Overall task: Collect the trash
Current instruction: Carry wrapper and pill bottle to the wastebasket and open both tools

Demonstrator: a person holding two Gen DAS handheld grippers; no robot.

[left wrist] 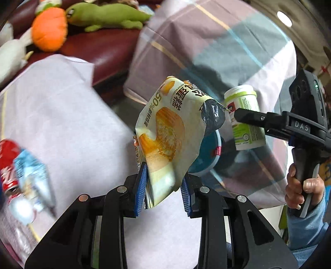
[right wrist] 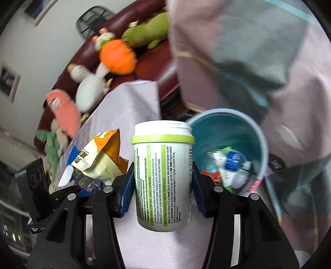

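Teal bin (right wrist: pixel 256 132) contents show only beyond right hand-held gripper (right wrist: pixel 161 184) clamping bottle (right wrist: pixel 162 175); left (left wrist: pixel 163 186) pinches wrapper (left wrist: pixel 165 132).

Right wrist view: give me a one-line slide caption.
Right gripper holds a capless pill bottle beside the blue trash bin.

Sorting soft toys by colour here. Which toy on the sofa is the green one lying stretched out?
The long green toy at the back of the sofa, right of the round orange toy; the white toy and pink toy lie nearer the table's edge.
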